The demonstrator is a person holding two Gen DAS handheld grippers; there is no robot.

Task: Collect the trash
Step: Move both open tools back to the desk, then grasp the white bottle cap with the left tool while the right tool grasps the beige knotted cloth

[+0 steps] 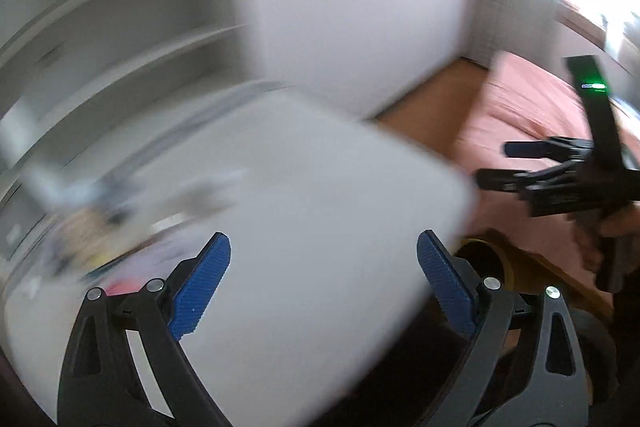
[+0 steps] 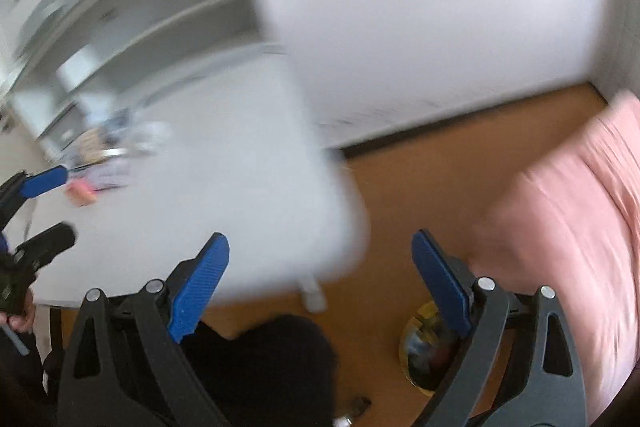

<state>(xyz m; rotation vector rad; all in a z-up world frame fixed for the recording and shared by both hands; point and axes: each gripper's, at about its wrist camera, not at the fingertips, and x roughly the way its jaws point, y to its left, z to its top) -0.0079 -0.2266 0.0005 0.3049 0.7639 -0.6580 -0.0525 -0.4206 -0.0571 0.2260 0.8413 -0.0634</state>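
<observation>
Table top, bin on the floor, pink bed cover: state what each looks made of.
Table top: smooth matte white, likely laminate or painted board; blur hides detail. Bin: yellow rim with a shiny inside, possibly metal or glossy plastic; partly hidden behind the right gripper. Bed cover: soft pink fabric, shown by its folds.

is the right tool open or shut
Open. In its own wrist view the right tool has its blue fingers spread wide apart, nothing between them.

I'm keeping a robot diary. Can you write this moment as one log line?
left gripper: open, empty | right gripper: open, empty | white table: blurry clutter | yellow bin: on floor | views: blurred
</observation>
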